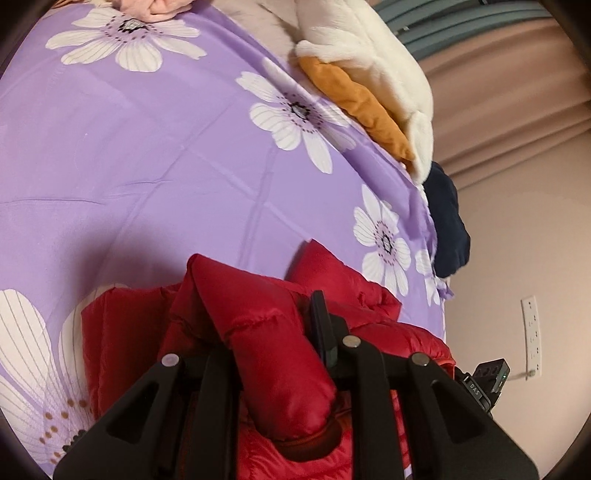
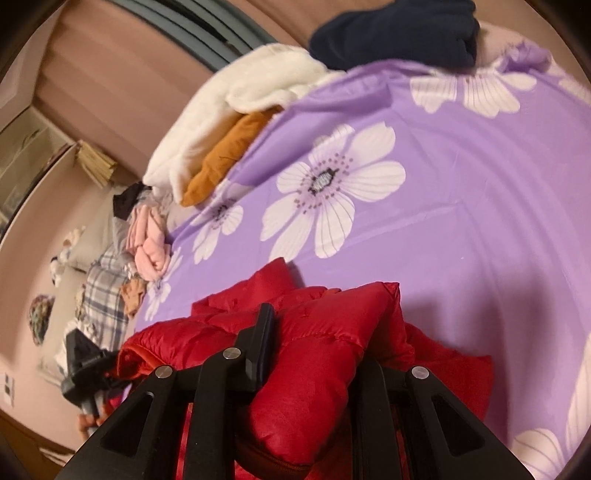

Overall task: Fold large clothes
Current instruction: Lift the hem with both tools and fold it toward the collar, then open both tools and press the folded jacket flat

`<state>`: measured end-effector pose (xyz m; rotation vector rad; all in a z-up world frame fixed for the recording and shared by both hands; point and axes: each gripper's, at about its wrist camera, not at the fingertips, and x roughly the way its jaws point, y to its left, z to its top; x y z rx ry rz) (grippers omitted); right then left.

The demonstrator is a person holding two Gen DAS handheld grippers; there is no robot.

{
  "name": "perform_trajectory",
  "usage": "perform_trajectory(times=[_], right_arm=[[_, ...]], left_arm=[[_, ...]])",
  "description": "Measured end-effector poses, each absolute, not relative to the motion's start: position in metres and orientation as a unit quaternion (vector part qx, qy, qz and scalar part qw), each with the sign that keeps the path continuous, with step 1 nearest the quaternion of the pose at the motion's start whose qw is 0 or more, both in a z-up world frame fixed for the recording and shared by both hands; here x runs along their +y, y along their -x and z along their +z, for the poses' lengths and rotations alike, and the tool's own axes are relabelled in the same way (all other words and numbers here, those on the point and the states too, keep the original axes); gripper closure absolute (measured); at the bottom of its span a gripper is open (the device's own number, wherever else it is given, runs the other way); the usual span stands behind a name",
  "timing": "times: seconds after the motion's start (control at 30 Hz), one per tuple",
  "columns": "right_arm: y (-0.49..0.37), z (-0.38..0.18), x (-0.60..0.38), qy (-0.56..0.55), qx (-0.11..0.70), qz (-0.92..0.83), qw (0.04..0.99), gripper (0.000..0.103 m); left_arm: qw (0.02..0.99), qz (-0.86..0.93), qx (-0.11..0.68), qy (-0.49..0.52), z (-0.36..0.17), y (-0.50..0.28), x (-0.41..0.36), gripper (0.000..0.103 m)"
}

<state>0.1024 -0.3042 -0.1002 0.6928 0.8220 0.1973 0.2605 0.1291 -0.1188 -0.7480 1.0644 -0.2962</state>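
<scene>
Jacket: red puffer jacket bunched on the purple flowered bed; looks light, squashy, slick
Left tool: clamped on a padded fold
Right tool: likewise pinching one
Hold: take seams or hems; stuffing slips

Purple flowered sheet; white fleece over mustard cloth, navy garment beside them; pink bundle apart.

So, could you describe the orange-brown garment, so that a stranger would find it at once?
Start from the purple flowered sheet and follow its far edge to the heap of clothes there. The orange-brown garment lies folded under the fluffy white garment. It alone is mustard coloured; the dark navy garment lies further along the edge.
</scene>
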Motion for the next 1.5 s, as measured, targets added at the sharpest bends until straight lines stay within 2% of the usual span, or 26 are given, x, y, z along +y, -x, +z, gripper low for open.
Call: perform_trajectory(times=[0.13, 0.3, 0.5, 0.53, 0.57, 0.6, 0.63, 0.67, 0.8, 1.07, 1.3, 1.5], right_arm=[[-0.113, -0.104, -0.307, -0.359, 0.401, 0.094, 0.838, 0.078], [-0.112, -0.095, -0.311, -0.405, 0.383, 0.115, 0.822, 0.043], [-0.105, -0.073, -0.315, -0.403, 0.362, 0.102, 0.835, 0.036], [-0.105, -0.072, -0.316, -0.403, 0.359, 0.1, 0.836, 0.035], [-0.104, -0.07, -0.317, -0.403, 0.356, 0.096, 0.838, 0.033], [-0.101, -0.067, -0.318, -0.401, 0.351, 0.09, 0.841, 0.032], [-0.099, -0.066, -0.319, -0.4, 0.347, 0.086, 0.844, 0.032], [-0.096, -0.063, -0.32, -0.396, 0.343, 0.079, 0.848, 0.031], [-0.088, -0.054, -0.32, -0.363, 0.334, 0.057, 0.868, 0.031], [-0.08, -0.05, -0.267, -0.175, 0.36, 0.037, 0.916, 0.031], [-0.068, -0.075, -0.227, -0.055, 0.365, 0.024, 0.929, 0.031], [-0.073, -0.111, -0.225, -0.034, 0.397, 0.008, 0.917, 0.031]], left_arm=[[0.776, -0.122, 0.501, 0.363, -0.127, -0.267, 0.132, 0.084], [0.769, -0.123, 0.498, 0.381, -0.122, -0.266, 0.136, 0.081], [0.767, -0.127, 0.494, 0.389, -0.106, -0.261, 0.144, 0.071], [0.769, -0.124, 0.49, 0.391, -0.103, -0.26, 0.147, 0.063], [0.773, -0.117, 0.486, 0.391, -0.1, -0.259, 0.15, 0.048], [0.779, -0.107, 0.477, 0.392, -0.095, -0.257, 0.155, 0.04], [0.785, -0.099, 0.467, 0.395, -0.09, -0.255, 0.16, 0.028], [0.792, -0.089, 0.456, 0.396, -0.086, -0.253, 0.166, 0.023], [0.815, -0.076, 0.437, 0.374, -0.067, -0.244, 0.176, 0.022], [0.866, -0.088, 0.453, 0.19, -0.062, -0.219, 0.115, 0.024], [0.878, -0.109, 0.464, 0.05, -0.094, -0.202, 0.058, 0.025], [0.872, -0.106, 0.478, 0.013, -0.126, -0.201, 0.05, 0.023]])
